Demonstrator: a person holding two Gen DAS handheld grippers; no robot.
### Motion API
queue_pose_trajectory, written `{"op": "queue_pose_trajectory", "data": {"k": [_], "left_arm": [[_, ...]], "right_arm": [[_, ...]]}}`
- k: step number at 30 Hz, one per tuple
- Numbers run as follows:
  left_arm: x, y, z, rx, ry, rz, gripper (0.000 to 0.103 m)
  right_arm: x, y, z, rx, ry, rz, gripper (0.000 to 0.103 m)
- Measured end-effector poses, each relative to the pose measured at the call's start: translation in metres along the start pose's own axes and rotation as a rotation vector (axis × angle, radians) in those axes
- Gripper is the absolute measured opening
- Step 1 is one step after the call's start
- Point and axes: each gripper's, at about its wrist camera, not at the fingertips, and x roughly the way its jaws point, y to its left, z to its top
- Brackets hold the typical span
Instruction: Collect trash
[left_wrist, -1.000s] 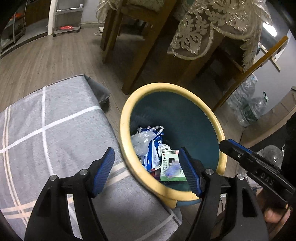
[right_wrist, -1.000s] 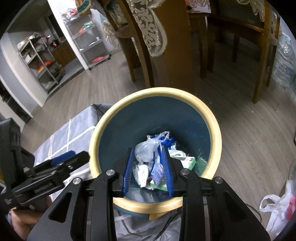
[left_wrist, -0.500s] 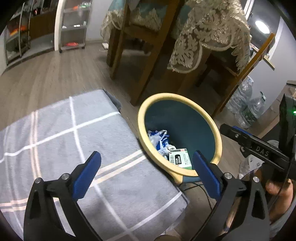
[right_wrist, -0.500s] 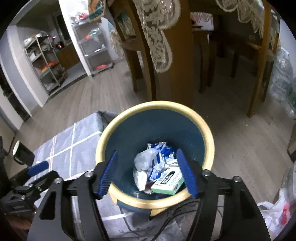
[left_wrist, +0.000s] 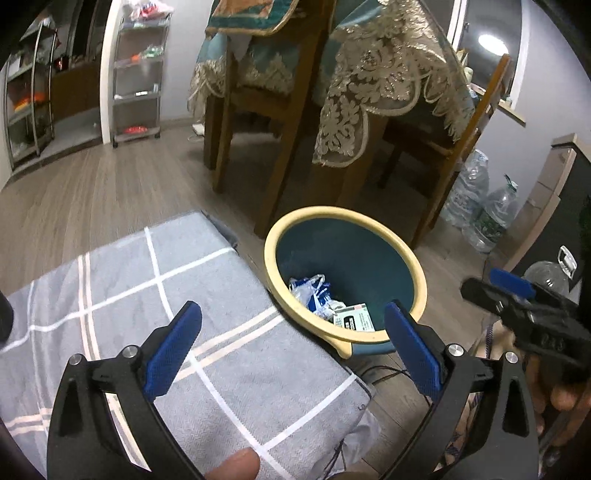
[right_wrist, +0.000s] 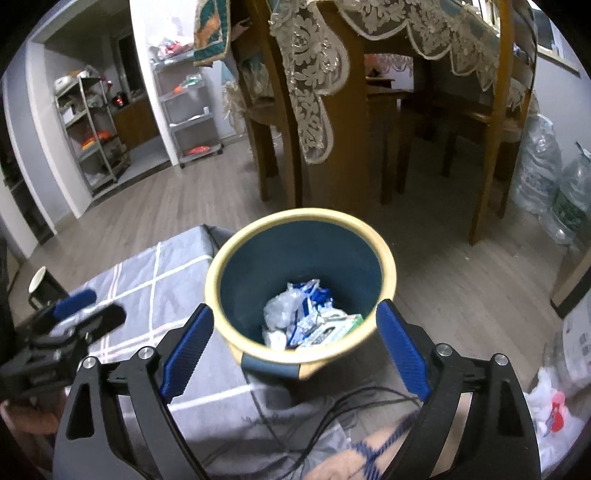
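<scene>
A blue bin with a cream rim (left_wrist: 419, 277) (right_wrist: 216, 273) stands on the floor beside a grey checked cloth surface (left_wrist: 110, 288) (right_wrist: 159, 280). Inside lie clear and blue plastic wrappers (left_wrist: 312, 291) (right_wrist: 291, 306) and a green and white box (left_wrist: 354, 317) (right_wrist: 328, 332). My left gripper (left_wrist: 291, 350) is open and empty, held above the cloth's edge near the bin. My right gripper (right_wrist: 293, 343) is open and empty, held above the bin's near rim. Each gripper shows at the edge of the other's view, the right one (left_wrist: 517, 306) and the left one (right_wrist: 70, 321).
A wooden table with a lace cloth (left_wrist: 369, 92) and chairs stand behind the bin. Large water bottles (left_wrist: 480, 206) stand at the right. Metal shelves (right_wrist: 92, 136) line the far left. A dark mug (right_wrist: 40, 288) sits on the cloth. Cables (right_wrist: 332, 417) run below the bin.
Both grippers have pulled back and up from the bin. The right gripper's jaws opened wide and let its wrapper fall into the bin. The left jaws opened wider too.
</scene>
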Motion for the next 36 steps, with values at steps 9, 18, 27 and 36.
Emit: {"op": "queue_pose_trajectory", "data": {"k": [9,18,27,36], "left_arm": [[-0.019,-0.013,-0.004,0.023,-0.015,-0.011,0.097],[-0.017,-0.023,-0.012,0.060,-0.004,-0.029,0.097],[-0.016,-0.015,-0.014,0.043,-0.007,-0.021,0.097],[-0.016,-0.014,-0.013,0.040,-0.008,-0.017,0.097]], "right_arm": [[-0.029,-0.006,-0.023,0.001,0.001,-0.015,0.092],[-0.030,-0.005,-0.027,0.014,0.015,-0.017,0.092],[-0.027,0.001,-0.027,-0.013,0.018,-0.012,0.092],[-0.028,0.004,-0.028,-0.018,0.018,-0.012,0.092]]}}
